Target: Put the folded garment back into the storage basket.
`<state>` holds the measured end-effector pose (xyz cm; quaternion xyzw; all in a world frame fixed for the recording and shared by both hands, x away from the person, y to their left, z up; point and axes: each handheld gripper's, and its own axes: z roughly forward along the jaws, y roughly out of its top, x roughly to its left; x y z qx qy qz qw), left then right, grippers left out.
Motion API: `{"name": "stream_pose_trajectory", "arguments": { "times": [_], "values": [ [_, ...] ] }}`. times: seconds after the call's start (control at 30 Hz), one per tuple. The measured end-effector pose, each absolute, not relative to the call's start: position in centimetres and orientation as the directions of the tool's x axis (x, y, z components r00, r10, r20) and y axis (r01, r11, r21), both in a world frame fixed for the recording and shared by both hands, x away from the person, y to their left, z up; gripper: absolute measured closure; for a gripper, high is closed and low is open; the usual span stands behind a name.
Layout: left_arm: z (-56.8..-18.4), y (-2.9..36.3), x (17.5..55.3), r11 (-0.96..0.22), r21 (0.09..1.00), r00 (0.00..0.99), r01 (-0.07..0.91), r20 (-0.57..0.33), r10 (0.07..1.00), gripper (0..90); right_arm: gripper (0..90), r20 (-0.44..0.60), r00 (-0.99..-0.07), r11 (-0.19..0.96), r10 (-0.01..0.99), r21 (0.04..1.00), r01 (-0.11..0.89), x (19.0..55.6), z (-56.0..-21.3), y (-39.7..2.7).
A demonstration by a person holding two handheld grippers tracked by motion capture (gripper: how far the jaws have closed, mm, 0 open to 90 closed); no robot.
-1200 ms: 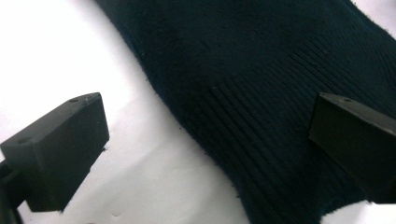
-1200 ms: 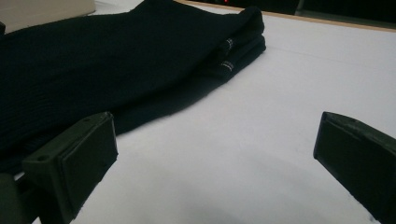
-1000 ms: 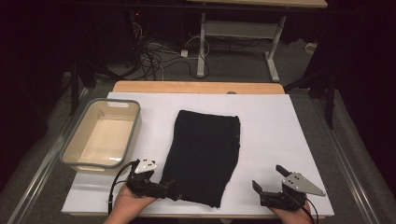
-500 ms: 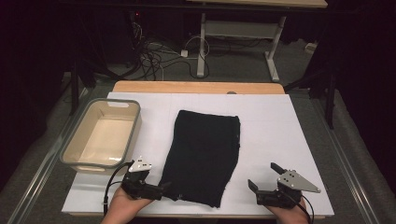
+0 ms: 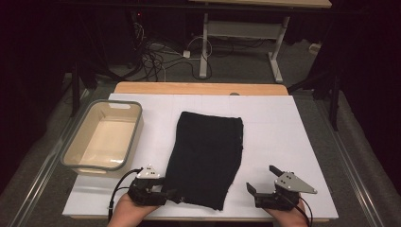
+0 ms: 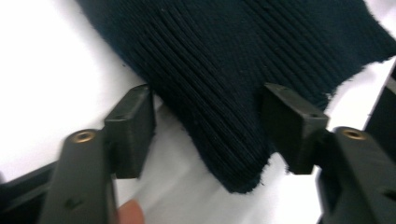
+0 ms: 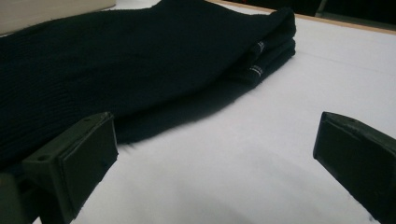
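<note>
Both hands enter from the near edge, each holding a gripper low and level. The left gripper (image 5: 174, 196) points right, its jaws just closed partway, a gap left between the pads (image 6: 133, 123). The right gripper (image 5: 261, 178) points up and left, jaws spread wide, with nothing between its pads (image 7: 88, 156).
</note>
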<state>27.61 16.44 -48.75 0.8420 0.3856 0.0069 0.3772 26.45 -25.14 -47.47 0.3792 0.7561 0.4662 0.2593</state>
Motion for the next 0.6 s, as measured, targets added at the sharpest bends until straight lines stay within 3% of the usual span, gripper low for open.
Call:
{"name": "stream_pose_trajectory", "arguments": {
  "times": [0.27, 0.47, 0.6],
  "values": [
    [-49.2, 16.8, 27.4, -0.390, 0.668, 0.725, 0.634, -0.337, 0.601, 57.5, 0.2, -0.011, -0.566, 0.252, 0.825, 0.902, 0.351, 26.7, -47.6, -24.6],
    [-49.0, 16.4, 26.5, -0.415, 0.704, 0.748, 0.577, -0.250, 0.615, 65.9, 3.9, 0.004, -0.533, 0.227, 0.846, 0.902, 0.367, 28.2, -47.0, -23.3],
    [-49.0, 16.1, 25.9, -0.424, 0.725, 0.754, 0.543, -0.199, 0.626, 67.1, 11.6, -0.026, -0.500, 0.245, 0.866, 0.893, 0.379, 30.9, -45.8, -21.9]
  ]
}}
